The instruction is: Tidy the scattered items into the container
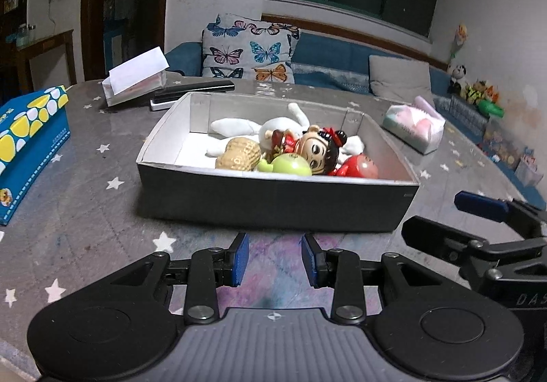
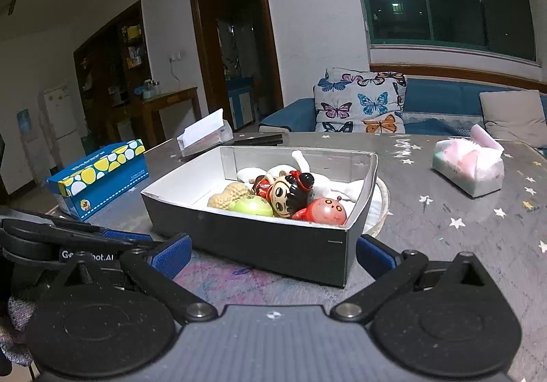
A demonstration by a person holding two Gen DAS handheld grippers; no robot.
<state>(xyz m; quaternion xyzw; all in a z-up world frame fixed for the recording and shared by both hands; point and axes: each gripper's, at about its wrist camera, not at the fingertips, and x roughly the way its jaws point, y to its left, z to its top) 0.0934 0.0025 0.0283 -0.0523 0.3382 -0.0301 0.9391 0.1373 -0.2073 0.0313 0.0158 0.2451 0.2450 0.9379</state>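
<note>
A dark cardboard box (image 1: pixel 273 201) with a white inside stands on the star-patterned table. In it lie a white plush toy (image 1: pixel 239 125), a peanut-shaped toy (image 1: pixel 237 158), a green apple (image 1: pixel 292 165), a doll (image 1: pixel 318 149) with black hair and a red dress, and a round red toy (image 1: pixel 359 168). My left gripper (image 1: pixel 275 259) hovers open over the table just in front of the box, nothing between its blue pads. My right gripper (image 2: pixel 273 255) is spread wide open before the box's (image 2: pixel 259 245) near wall, its pads clear of it. It also juts in as the right gripper (image 1: pixel 434 214) in the left wrist view.
A blue tissue box (image 1: pixel 30 142) with yellow and white spots stands at the left. Behind the box are a white paper holder (image 1: pixel 136 78) and a black flat device (image 1: pixel 191 93). A soft pink tissue pack (image 1: pixel 413 127) lies at the right. A blue sofa (image 1: pixel 328 57) runs behind the table.
</note>
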